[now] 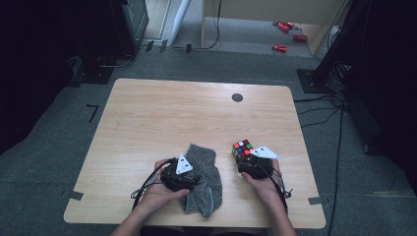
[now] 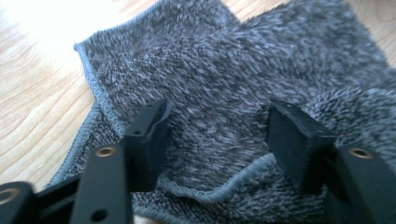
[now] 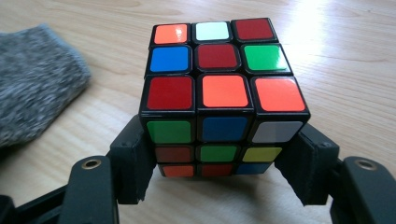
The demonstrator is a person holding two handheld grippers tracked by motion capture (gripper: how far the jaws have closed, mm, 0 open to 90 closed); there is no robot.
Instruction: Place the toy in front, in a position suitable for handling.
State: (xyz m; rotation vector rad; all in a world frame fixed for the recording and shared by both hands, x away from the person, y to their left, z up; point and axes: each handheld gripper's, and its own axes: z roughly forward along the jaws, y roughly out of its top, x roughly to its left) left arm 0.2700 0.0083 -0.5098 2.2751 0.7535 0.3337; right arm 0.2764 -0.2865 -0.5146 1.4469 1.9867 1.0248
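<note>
Where grey carpet (image 1: 44, 147) surrounds it – pale wooden table (image 1: 162, 113).

Looks like a lab / recording room, not a home: pale wood-top table (image 1: 196, 113) w/ a round black cable hole (image 1: 237, 97), on grey carpet floor (image 1: 44, 162) marked w/ dark tape strips (image 1: 92, 112). Black cables (image 1: 319, 110) run to black equipment stands (image 1: 339, 44) at dim edges; red cans (image 1: 287, 34) lie by a light wood desk (image 1: 275, 10).

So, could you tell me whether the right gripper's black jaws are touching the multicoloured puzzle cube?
Touching. In the right gripper view both jaws of the right gripper press against opposite lower sides of the multicoloured puzzle cube, no gap visible.
</note>
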